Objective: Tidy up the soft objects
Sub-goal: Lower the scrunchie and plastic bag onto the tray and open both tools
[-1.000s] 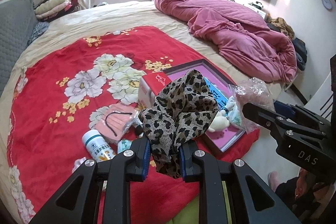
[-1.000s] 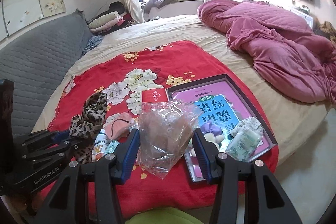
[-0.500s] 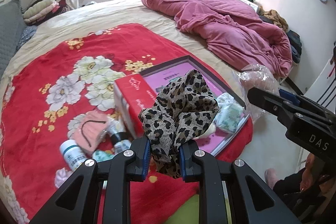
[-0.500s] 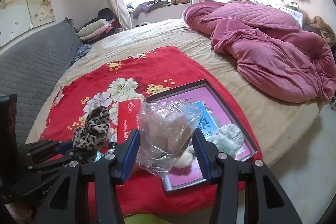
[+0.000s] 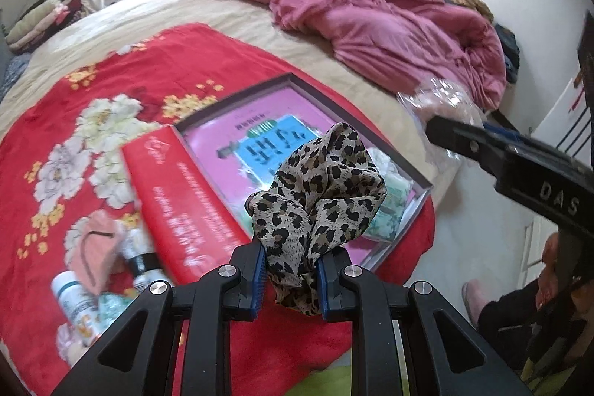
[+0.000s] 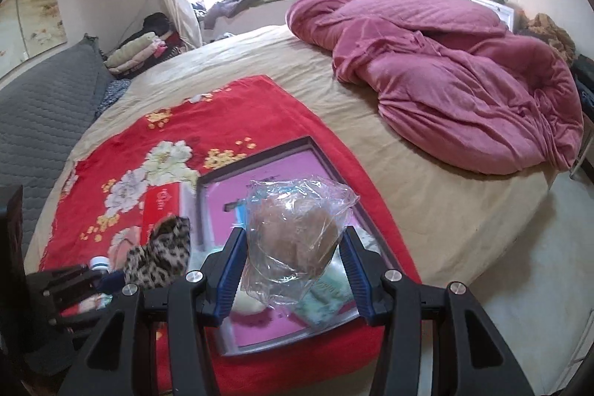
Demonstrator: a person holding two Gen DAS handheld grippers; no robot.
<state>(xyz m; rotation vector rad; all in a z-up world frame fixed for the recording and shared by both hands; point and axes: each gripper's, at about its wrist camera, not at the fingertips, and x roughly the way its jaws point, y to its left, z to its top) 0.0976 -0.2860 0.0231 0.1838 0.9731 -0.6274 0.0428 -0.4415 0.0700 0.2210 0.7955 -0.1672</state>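
Both grippers have swung right since a second ago, so the tray now sits directly under what you carry.

Your left gripper (image 5: 290, 275) is closed tight on the leopard-print scarf (image 5: 319, 195), which bunches up above the fingers over the near corner of the tray (image 5: 415, 173). Your right gripper (image 6: 293, 271) stands wider, its pads pressed to the sides of the clear plastic bag (image 6: 297, 232) with something brown inside, held over the tray's middle. Both loads look light and limp; the scarf will likely slump when released, and the bag's film looks slippery, so grip the bulk, not the loose edges. Both tools point forward and slightly down, side by side, above the red floral blanket (image 5: 111, 69).
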